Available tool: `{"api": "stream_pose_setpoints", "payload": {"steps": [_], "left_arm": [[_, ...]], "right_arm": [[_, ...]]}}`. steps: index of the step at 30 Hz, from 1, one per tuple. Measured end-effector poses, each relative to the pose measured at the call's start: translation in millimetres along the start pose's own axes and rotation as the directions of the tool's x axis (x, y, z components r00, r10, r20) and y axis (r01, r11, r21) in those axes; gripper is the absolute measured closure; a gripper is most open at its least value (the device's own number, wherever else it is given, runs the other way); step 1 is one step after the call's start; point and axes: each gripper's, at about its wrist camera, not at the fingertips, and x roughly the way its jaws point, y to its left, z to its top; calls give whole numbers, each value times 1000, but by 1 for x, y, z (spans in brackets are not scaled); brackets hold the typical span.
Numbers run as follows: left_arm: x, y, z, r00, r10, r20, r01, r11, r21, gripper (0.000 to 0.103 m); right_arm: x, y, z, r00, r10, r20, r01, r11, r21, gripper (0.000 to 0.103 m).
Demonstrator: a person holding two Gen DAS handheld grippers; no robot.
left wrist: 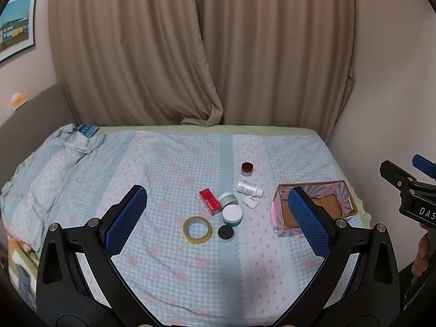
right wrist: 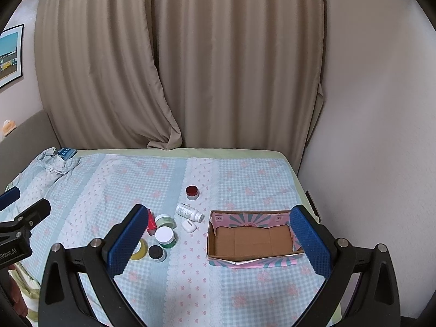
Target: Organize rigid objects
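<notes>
The small items, from the tape roll (left wrist: 197, 230) to the red-lidded jar (left wrist: 247, 169), lie clustered mid-bed, left of the empty cardboard box (right wrist: 252, 241). Both the left tool (left wrist: 218, 219) and right tool (right wrist: 218, 238) hover released, holding nothing. Sorting seems unstarted; next, descend on one item.

"DAS" on right gripper (left wrist: 417, 190), "Robot.AI" on left gripper (right wrist: 16, 234)

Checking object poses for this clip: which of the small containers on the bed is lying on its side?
The white pill bottle, between the red-lidded jar and the earbuds case. The jars all stand upright, lids facing up.
</notes>
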Motion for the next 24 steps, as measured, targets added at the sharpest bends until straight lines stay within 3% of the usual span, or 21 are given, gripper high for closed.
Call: {"api": "stream_pose_setpoints", "payload": {"steps": [24], "left_arm": [[-1,1,0,1000,0,3,0,1000,1,1]], "right_arm": [[4,0,-2,1000,4,0,-4,1000,0,0]]}}
